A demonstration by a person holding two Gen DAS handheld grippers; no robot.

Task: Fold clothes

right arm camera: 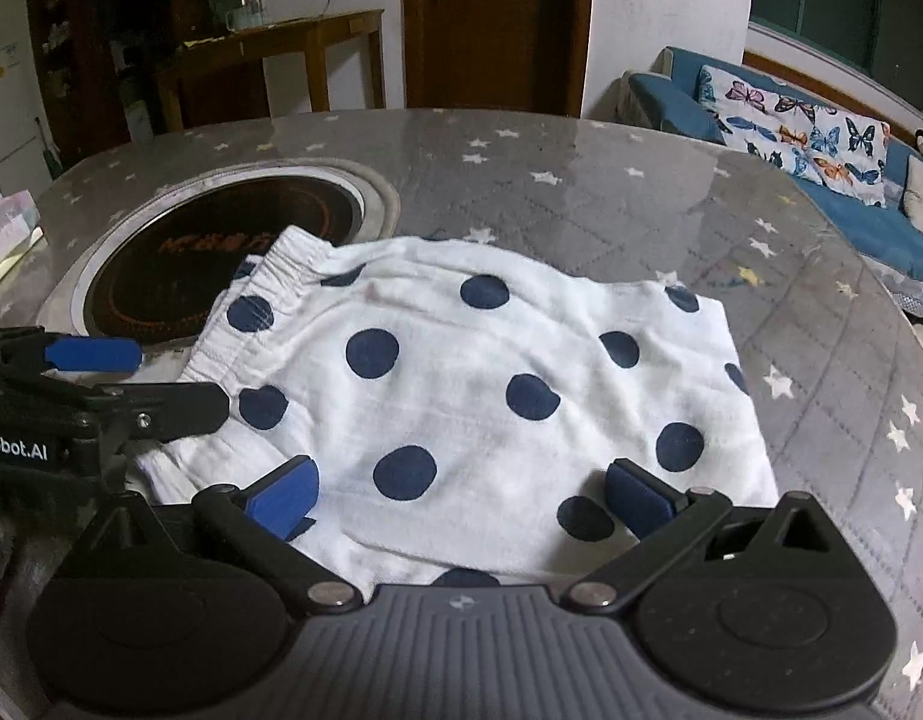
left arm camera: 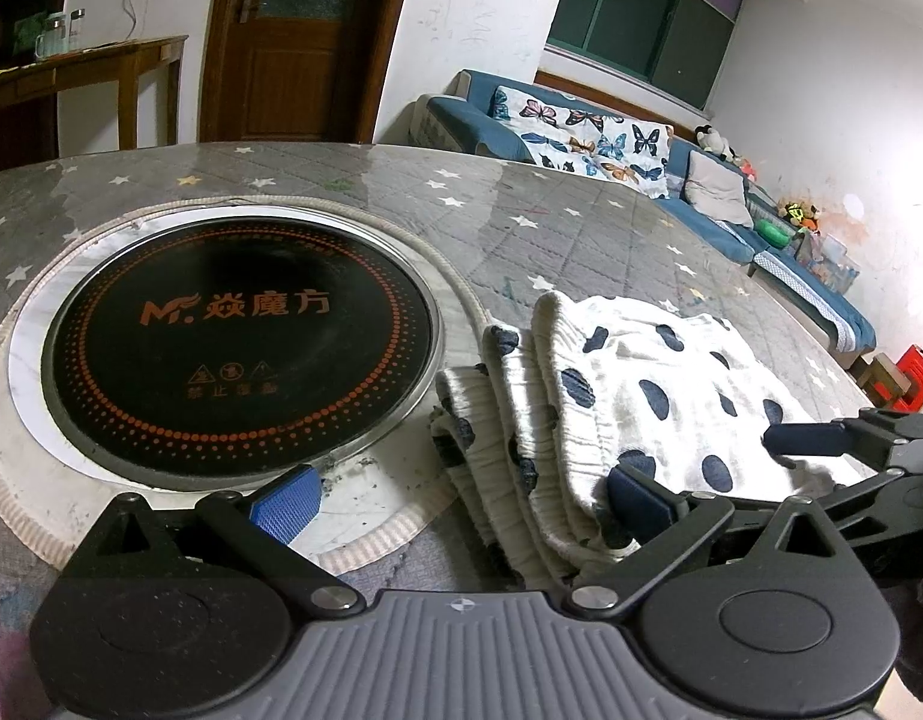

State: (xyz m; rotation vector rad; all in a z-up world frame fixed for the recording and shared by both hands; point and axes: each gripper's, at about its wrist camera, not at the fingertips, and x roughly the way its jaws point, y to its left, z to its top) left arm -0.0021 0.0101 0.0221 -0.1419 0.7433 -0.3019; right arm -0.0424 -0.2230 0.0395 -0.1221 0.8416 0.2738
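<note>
A folded white garment with navy polka dots [right arm camera: 479, 396] lies on the grey star-patterned table; its layered, elastic-waist edge shows in the left wrist view [left arm camera: 587, 420]. My left gripper [left arm camera: 461, 498] is open, its right finger at the garment's near left edge, its left finger over the cooktop rim. It also shows in the right wrist view [right arm camera: 137, 378], at the garment's left side. My right gripper [right arm camera: 461, 498] is open and low over the garment's near edge, holding nothing. It shows in the left wrist view [left arm camera: 719, 462] at the garment's right.
A round black induction cooktop [left arm camera: 239, 348] is set into the table [right arm camera: 641, 204], left of the garment. A blue sofa [left arm camera: 719, 204] with a butterfly cover stands beyond the table. A wooden side table [right arm camera: 281, 54] and door are at the back.
</note>
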